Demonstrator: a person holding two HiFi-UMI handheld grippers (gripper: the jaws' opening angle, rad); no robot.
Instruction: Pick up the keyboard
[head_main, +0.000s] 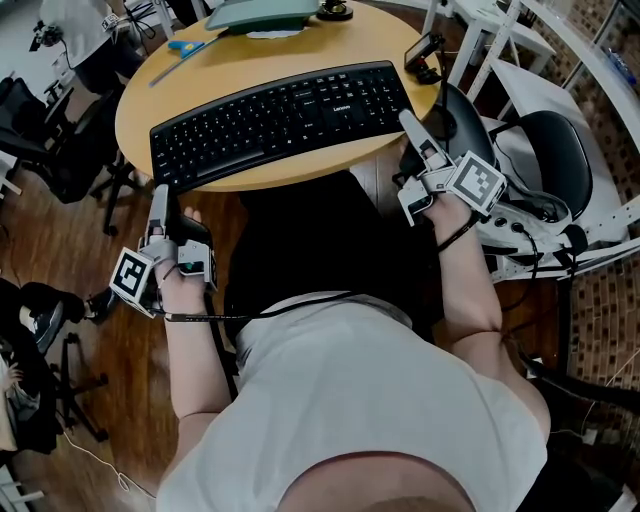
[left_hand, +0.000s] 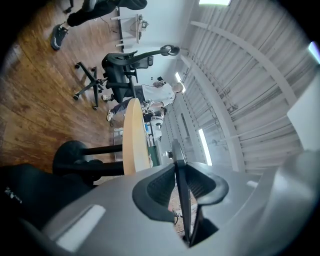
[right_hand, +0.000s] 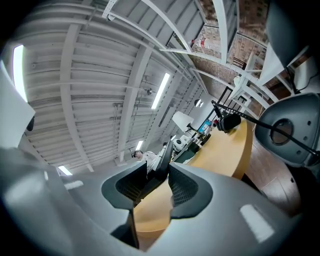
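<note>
A black keyboard (head_main: 280, 120) lies slantwise on the round wooden table (head_main: 330, 55). My right gripper (head_main: 408, 120) is at the keyboard's right end, by its near corner. In the right gripper view the jaws (right_hand: 162, 155) stand a narrow gap apart, with a thin dark slab, the keyboard's edge (right_hand: 150, 175), clamped between them above the table top (right_hand: 225, 150). My left gripper (head_main: 158, 195) hangs below the table's near-left rim, short of the keyboard's left end. Its jaws (left_hand: 177, 155) are pressed together with nothing in them, and the table's edge (left_hand: 134, 135) shows to their left.
A headset (head_main: 425, 55), a blue tool (head_main: 190, 45) and a green monitor base (head_main: 265, 12) sit at the table's far side. An office chair (head_main: 550, 150) stands close on the right, and another chair (head_main: 40, 130) on the left. A black chair (left_hand: 125, 65) stands beyond the table.
</note>
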